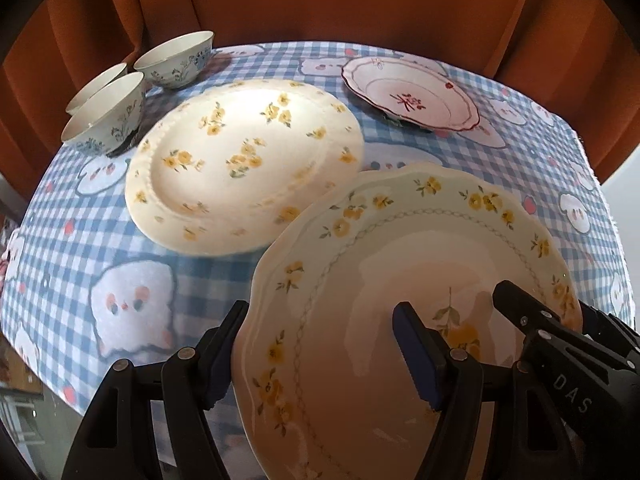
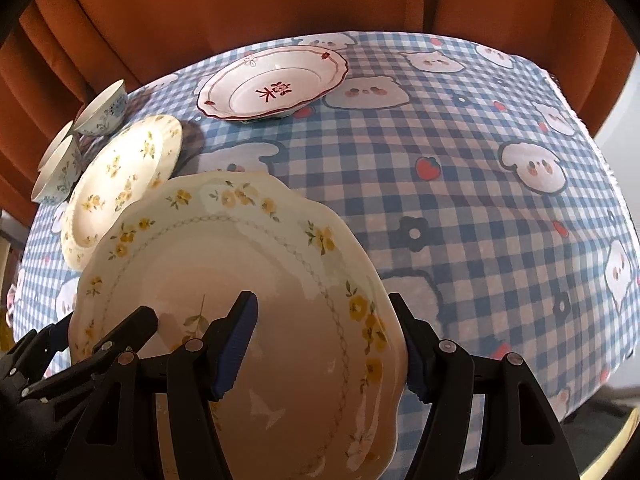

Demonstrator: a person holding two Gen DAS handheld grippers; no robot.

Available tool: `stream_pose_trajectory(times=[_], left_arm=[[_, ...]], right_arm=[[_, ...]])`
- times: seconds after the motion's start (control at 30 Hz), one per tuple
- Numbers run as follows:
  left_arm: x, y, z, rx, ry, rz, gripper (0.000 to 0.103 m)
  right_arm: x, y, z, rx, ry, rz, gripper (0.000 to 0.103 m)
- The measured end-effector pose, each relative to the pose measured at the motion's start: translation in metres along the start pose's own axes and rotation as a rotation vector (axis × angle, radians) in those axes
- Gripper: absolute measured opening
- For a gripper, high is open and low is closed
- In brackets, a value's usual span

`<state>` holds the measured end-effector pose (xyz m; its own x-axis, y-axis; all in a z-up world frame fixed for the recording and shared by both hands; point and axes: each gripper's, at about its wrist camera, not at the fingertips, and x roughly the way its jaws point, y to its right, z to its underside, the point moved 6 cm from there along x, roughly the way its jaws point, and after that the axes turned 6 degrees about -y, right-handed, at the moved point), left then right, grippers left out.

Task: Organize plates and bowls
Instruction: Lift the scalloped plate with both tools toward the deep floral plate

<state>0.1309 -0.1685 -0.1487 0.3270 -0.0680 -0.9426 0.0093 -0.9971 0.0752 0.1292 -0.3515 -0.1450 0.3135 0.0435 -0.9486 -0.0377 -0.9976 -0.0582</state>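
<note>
The scalloped plate [image 1: 400,280] is being cut off by the bottom edge; the farthest bowl [image 1: 94,84] is being half hidden behind another bowl [image 1: 106,116].

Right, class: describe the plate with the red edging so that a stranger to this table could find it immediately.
Start from the blue checked tablecloth and look to its far side, near the orange curtain. The red-trimmed plate lies there by itself. Unlike the two yellow-flowered plates, it has a wavy dark red rim and red markings in its centre.
</note>
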Motion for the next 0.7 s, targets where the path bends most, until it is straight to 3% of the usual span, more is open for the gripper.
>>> stream_pose_trajectory(times=[0.7], left_arm=[[-0.023,-0.145,-0.016,0.097,0.03,0.017,0.072]], right_arm=[[-0.01,-0.15,0.016,0.102,0.042,0.028,0.069]])
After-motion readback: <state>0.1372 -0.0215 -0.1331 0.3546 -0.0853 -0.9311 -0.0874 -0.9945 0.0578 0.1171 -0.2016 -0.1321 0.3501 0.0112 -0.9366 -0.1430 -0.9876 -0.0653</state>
